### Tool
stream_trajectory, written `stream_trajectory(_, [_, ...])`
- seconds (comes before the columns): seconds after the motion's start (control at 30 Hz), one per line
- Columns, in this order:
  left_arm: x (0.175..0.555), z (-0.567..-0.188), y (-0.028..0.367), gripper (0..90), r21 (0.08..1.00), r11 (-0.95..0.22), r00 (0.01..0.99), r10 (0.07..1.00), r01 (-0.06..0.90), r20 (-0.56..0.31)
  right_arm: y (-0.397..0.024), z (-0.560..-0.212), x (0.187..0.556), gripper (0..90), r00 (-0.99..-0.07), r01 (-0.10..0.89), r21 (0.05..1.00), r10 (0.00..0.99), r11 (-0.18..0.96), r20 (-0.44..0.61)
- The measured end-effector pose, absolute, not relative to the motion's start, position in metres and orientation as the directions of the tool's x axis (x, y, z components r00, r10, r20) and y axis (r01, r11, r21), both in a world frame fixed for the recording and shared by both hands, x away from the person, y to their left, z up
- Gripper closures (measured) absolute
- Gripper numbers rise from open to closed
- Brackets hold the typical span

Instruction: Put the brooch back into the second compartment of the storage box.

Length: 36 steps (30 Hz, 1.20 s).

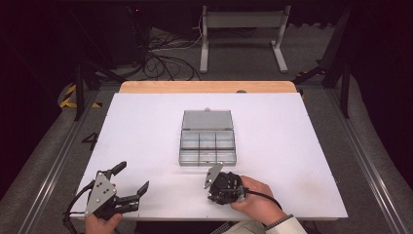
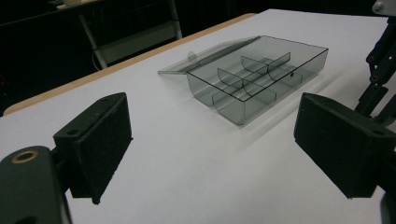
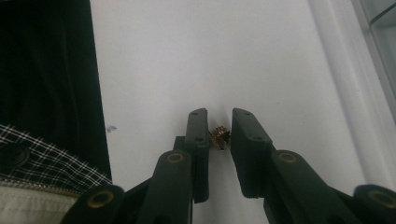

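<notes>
The right claw [image 3: 219, 135] pinches a tiny brass part [image 3: 219, 136] by its tips; it could slip out before reaching the compartment box [image 1: 207, 141] at twelve o'clock; left claw [image 2: 210, 149] gapes wide, empty

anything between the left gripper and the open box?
No. In the left gripper view, just bare white table runs from the open left gripper to the clear box.

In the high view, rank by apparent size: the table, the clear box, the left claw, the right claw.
1. Table
2. Clear box
3. Left claw and right claw: much alike, and they are turned differently, so I won't rank them.
</notes>
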<state>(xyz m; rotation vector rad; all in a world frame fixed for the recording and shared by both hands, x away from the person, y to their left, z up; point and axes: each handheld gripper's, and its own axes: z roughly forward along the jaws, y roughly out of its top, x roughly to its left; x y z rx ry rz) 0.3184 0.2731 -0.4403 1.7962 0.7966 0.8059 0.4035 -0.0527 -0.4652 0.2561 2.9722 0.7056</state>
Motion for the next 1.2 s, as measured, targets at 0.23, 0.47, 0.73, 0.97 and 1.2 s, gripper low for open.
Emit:
stream_trajectory(0.23, [0.318, -0.44, 0.273, 11.9, 0.937, -0.31, 0.566, 0.807, 0.162, 0.169, -0.06, -0.454, 0.401, 77.5, -0.979, 0.128, 0.514, 0.191, 0.848, -0.07])
stream_trajectory(0.47, [0.318, -0.44, 0.273, 11.8, 0.937, -0.31, 0.566, 0.807, 0.162, 0.169, -0.065, -0.447, 0.4, 77.5, -0.973, 0.121, 0.553, 0.208, 0.825, -0.097])
stream_trajectory(0.73, [0.318, -0.44, 0.273, 11.9, 0.937, -0.308, 0.566, 0.807, 0.163, 0.167, -0.067, -0.443, 0.399, 77.5, -0.971, 0.112, 0.568, 0.211, 0.815, -0.111])
stream_trajectory(0.97, [0.318, -0.44, 0.273, 11.9, 0.937, -0.309, 0.566, 0.807, 0.163, 0.168, -0.069, -0.439, 0.399, 77.5, -0.967, 0.115, 0.592, 0.225, 0.798, -0.117])
stream_trajectory(1.2, [0.318, -0.44, 0.273, 11.9, 0.937, -0.311, 0.565, 0.808, 0.161, 0.171, -0.071, -0.433, 0.401, 77.5, -0.961, 0.114, 0.608, 0.242, 0.785, -0.132])
